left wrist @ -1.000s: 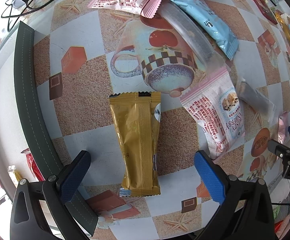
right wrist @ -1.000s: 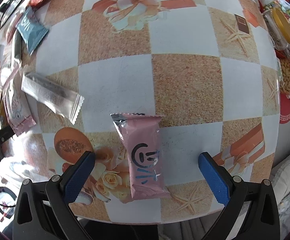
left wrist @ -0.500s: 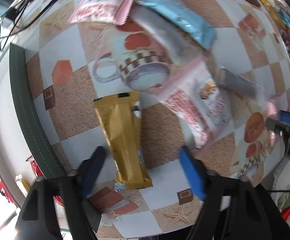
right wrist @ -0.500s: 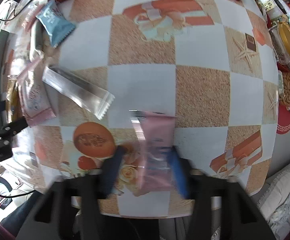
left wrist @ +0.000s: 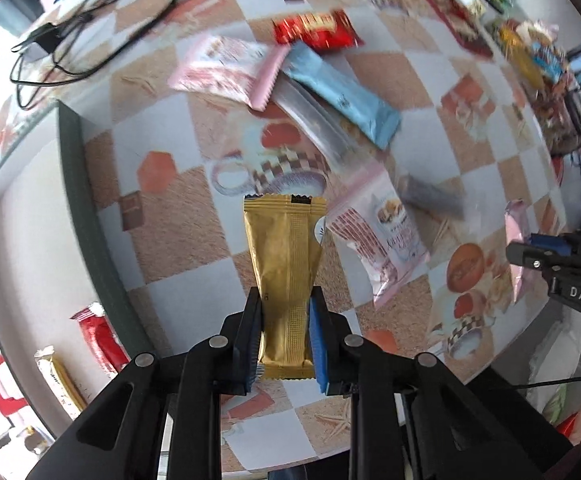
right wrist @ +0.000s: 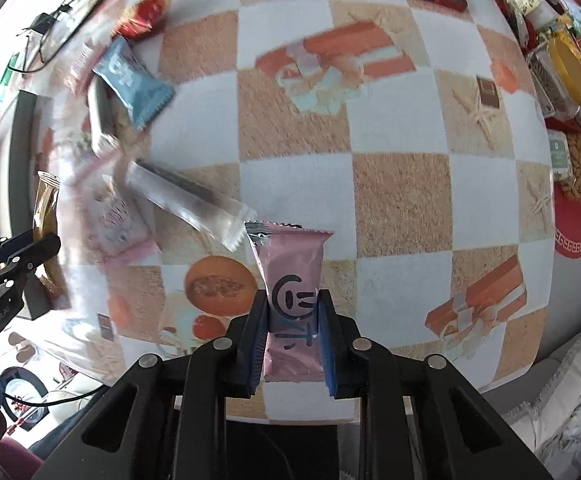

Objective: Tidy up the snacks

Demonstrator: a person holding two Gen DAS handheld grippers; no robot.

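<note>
Your long gold foil snack packet sits between the blue pads of your left claw, which is closing on its lower part; the top pokes out ahead of the claw. The shiny pink snack packet with the dark smiley mark is squeezed low down in your right claw, and most of it sticks out in front too. Both packets are slippery and pinched thin, so they could slide out if you swing fast. Just ahead and to the right of the left claw lies a pink-and-white cookie bag. A clear plastic stick packet lies ahead-left of the right claw, almost touching the pink packet's top corner. Your two claws are near each other, so they could bump
</note>
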